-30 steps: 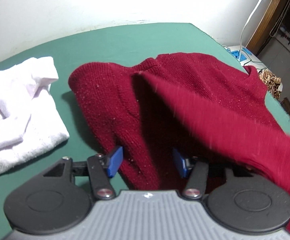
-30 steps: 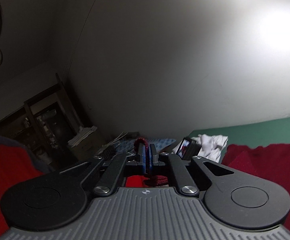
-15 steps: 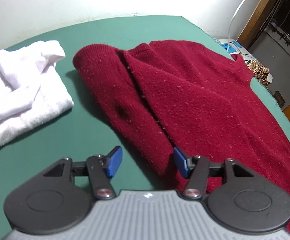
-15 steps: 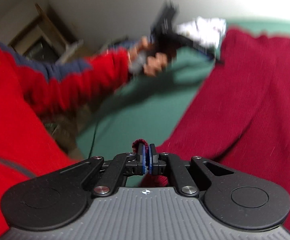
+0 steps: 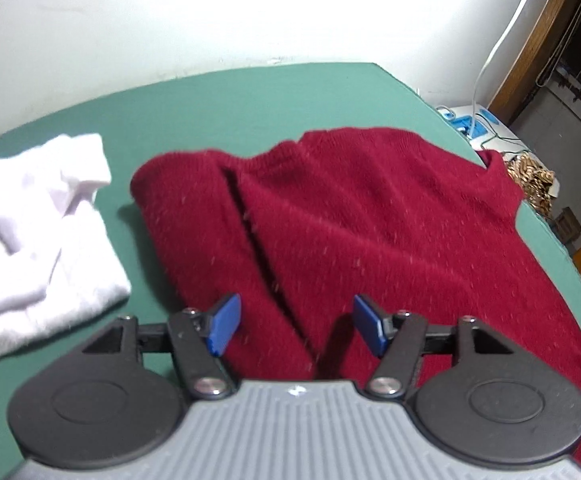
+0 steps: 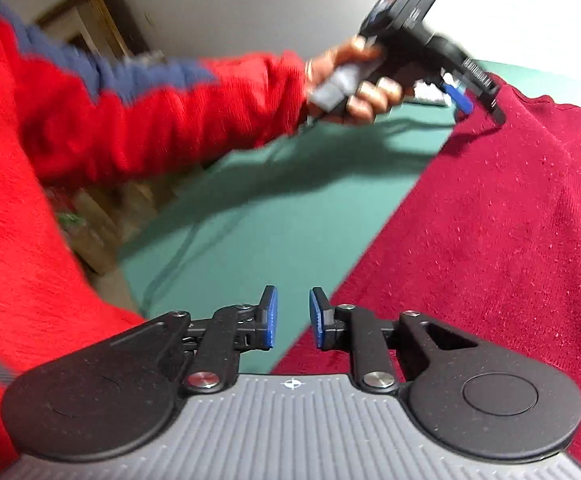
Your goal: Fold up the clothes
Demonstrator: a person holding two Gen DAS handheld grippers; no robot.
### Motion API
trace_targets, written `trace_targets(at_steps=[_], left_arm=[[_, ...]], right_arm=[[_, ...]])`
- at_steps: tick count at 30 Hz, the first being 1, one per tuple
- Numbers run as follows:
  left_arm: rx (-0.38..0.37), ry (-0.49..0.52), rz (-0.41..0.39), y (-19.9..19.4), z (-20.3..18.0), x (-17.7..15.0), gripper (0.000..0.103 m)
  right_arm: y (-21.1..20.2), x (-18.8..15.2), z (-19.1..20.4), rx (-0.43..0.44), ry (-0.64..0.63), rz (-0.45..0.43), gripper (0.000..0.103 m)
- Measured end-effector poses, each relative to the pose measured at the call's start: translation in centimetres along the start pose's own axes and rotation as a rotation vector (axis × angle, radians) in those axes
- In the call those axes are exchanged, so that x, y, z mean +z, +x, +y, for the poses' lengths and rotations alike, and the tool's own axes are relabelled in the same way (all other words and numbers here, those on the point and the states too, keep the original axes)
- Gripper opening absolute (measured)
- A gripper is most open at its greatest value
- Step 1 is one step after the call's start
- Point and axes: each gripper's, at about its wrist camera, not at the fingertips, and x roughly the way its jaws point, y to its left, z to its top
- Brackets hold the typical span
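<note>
Since a second ago: right hand-held gripper point(image 6: 290, 318) just opened, releasing dark red knitted sweater point(image 5: 370, 232). Left hand-held gripper point(image 5: 296, 330) widened, empty. Lies folded, flat on green table point(image 5: 230, 108).

Wall glare, motion blur, fisheye bending

Dark red sweater point(image 5: 390, 232), green table point(image 5: 218, 108), seemingly plain white cloth point(image 5: 38, 232).

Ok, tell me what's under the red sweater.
The red sweater lies on the green table cover, bare around it. Anything beneath the knit is hidden.
</note>
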Motion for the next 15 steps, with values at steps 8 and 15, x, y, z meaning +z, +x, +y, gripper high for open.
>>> trace_targets(at_steps=[8, 15], left_arm=[[0.023, -0.001, 0.008, 1.9, -0.4, 0.7, 0.069], [0.043, 0.034, -0.027, 1.2, -1.3, 0.7, 0.034]], right_arm=[[2.9, -2.8, 0.7, -0.169, -0.007, 0.027, 0.016], [2.3, -3.7, 0.3, -0.186, 0.081, -0.018, 0.000]])
